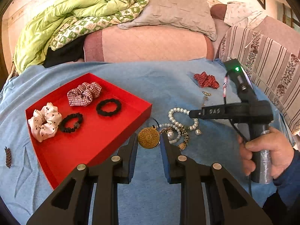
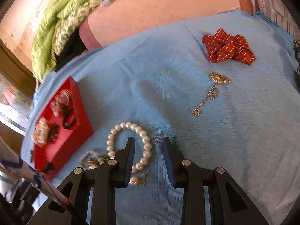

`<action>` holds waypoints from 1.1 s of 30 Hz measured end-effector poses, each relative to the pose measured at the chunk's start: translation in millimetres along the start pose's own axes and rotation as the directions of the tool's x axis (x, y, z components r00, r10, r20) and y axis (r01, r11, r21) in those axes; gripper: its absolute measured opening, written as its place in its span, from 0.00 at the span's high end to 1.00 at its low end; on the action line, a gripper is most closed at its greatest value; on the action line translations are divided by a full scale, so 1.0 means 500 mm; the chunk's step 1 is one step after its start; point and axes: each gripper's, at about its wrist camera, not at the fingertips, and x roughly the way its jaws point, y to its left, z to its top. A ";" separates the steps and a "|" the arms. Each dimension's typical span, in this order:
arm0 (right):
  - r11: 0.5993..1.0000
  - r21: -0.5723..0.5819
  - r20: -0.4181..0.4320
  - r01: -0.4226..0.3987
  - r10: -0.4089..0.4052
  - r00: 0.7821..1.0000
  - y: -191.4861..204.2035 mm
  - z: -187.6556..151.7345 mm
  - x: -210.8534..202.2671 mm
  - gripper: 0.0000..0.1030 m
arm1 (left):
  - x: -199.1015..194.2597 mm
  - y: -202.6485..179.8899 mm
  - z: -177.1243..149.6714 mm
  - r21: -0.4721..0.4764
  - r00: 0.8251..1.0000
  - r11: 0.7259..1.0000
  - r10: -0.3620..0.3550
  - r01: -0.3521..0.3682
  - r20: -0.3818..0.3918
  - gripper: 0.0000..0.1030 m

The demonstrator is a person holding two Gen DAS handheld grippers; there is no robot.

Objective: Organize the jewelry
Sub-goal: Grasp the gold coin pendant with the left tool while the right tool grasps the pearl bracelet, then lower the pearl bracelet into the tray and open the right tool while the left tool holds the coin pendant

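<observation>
A red tray (image 1: 105,142) on the blue cloth holds several hair scrunchies. Right of it lies a jewelry pile: a round gold filigree pendant (image 1: 148,137), a pearl bracelet (image 1: 180,118) and a leopard-pattern piece (image 1: 184,134). My left gripper (image 1: 148,140) is open, with the gold pendant between its fingertips. My right gripper (image 2: 148,146) is open over the pearl bracelet (image 2: 129,142), its left finger inside the loop. It also shows in the left wrist view (image 1: 195,113). A gold chain necklace (image 2: 211,91) lies further off.
A red dotted scrunchie (image 2: 227,48) lies at the far right of the cloth. A small brown clip (image 1: 7,156) lies left of the tray. Behind the cloth are a pink cushion (image 1: 150,43), a green quilt (image 1: 61,22) and a striped chair (image 1: 262,60).
</observation>
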 end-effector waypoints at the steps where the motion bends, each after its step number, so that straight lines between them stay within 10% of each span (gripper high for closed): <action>1: 0.999 -0.028 0.006 0.018 -0.018 1.000 0.006 0.000 0.003 0.72 | 0.000 0.000 0.000 0.001 1.000 1.000 0.001 -0.001 0.001 0.77; 7: 0.991 -0.115 0.030 0.069 -0.066 0.997 0.028 -0.002 -0.014 0.92 | 0.000 0.001 -0.001 -0.001 1.000 1.000 0.007 -0.007 0.001 0.77; 33: 0.985 -0.077 0.229 -0.157 0.170 0.958 0.041 0.012 -0.186 0.92 | 0.000 -0.001 0.013 0.001 0.999 0.999 0.040 -0.040 0.021 0.77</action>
